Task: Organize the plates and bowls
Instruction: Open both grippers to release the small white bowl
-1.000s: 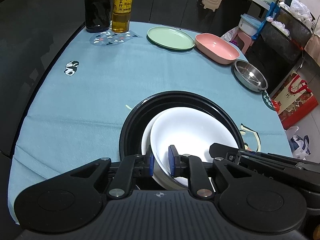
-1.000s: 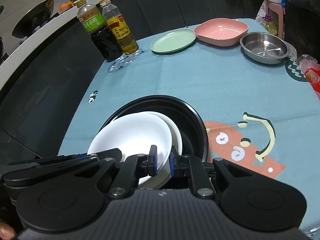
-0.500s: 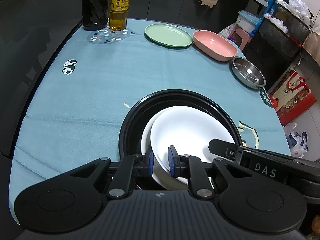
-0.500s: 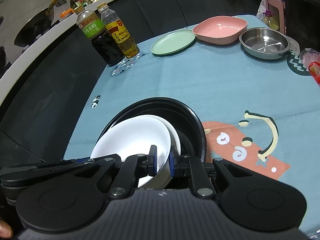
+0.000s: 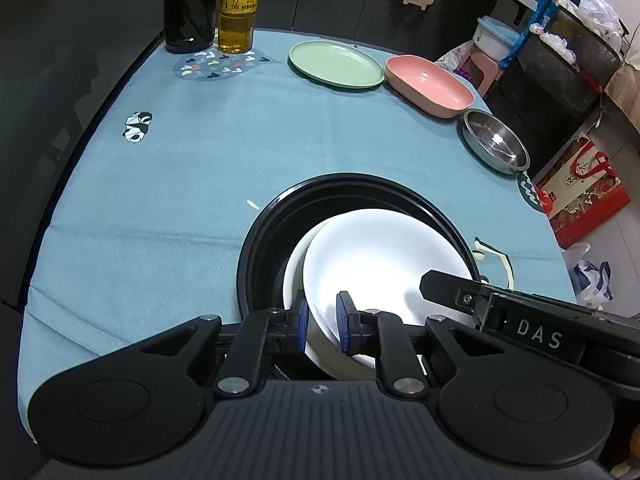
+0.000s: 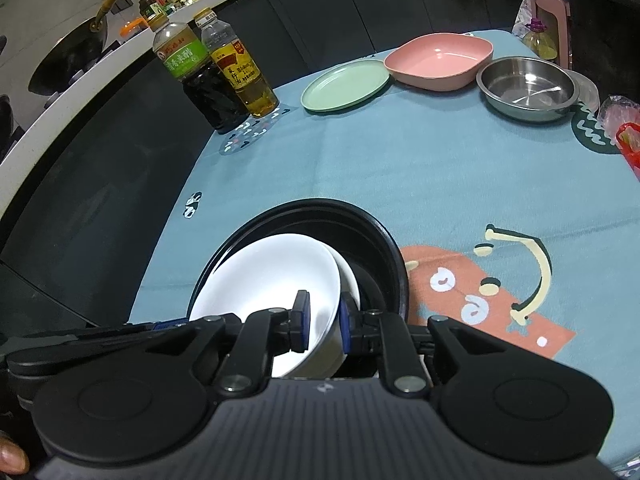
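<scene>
A wide black dish [image 5: 256, 248] sits on the blue cloth at the near edge, with two white plates in it. The upper white plate [image 5: 380, 256] lies tilted on the lower white plate [image 5: 294, 276]. My left gripper [image 5: 322, 322] is shut on the upper plate's near rim. My right gripper [image 6: 323, 320] straddles the same upper white plate [image 6: 272, 280] at its right rim. Its jaws are opening, and the rim stands between pads that no longer clamp it. One right finger [image 5: 448, 284] reaches over the plate in the left wrist view.
At the far side stand a green plate [image 5: 334, 64], a pink dish [image 5: 428, 86] and a steel bowl [image 5: 494, 146]. Two bottles [image 5: 212, 4] stand at the far left. A red bag [image 5: 580, 192] lies on the floor past the right table edge.
The right gripper's pads have parted slightly around the plate rim. Both hands and the plates stay where they were.
</scene>
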A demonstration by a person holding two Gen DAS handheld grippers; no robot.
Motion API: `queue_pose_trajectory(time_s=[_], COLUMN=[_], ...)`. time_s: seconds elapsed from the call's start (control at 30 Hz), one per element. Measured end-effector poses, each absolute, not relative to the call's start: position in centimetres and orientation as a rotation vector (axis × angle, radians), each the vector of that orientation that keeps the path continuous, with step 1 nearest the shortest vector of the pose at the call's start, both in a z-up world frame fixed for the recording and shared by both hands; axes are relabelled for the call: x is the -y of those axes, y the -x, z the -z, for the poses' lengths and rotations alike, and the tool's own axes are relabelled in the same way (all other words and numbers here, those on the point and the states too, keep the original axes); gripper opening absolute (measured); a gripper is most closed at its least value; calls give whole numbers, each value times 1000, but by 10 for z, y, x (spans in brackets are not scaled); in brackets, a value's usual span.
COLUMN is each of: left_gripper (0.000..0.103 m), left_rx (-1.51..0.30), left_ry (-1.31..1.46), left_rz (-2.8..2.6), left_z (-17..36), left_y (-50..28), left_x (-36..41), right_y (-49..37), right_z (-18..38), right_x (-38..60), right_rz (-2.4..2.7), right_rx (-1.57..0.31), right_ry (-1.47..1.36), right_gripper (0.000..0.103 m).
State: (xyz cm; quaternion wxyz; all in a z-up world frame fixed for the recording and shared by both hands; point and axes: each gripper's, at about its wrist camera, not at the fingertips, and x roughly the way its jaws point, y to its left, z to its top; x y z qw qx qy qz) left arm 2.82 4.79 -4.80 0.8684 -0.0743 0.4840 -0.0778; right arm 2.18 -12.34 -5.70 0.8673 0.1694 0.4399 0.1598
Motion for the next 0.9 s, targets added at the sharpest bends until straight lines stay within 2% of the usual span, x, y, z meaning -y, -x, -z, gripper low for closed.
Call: queue_pose_trajectory(time_s=[0.3,0.37,0.43,0.9], left_gripper=[14,16,16,16], left_rx=[-1026,-1001,-993,-983], left_ry=[209,215,208,187], left_rz=[170,156,125,135], left_z=[43,40,41,39], left_y=[-28,-27,-28,-30], left_x=[-56,-59,-61,-60], right_y=[-21,-20,-18,-20], right_z=[52,49,45,45], right_x=[120,115,110,119], right_rz=[-318,-312,-290,-296], right_rx=[-920,-898,-866,-859], right_ry=[-315,-276,-220,-255], right_gripper=[17,33,43,43])
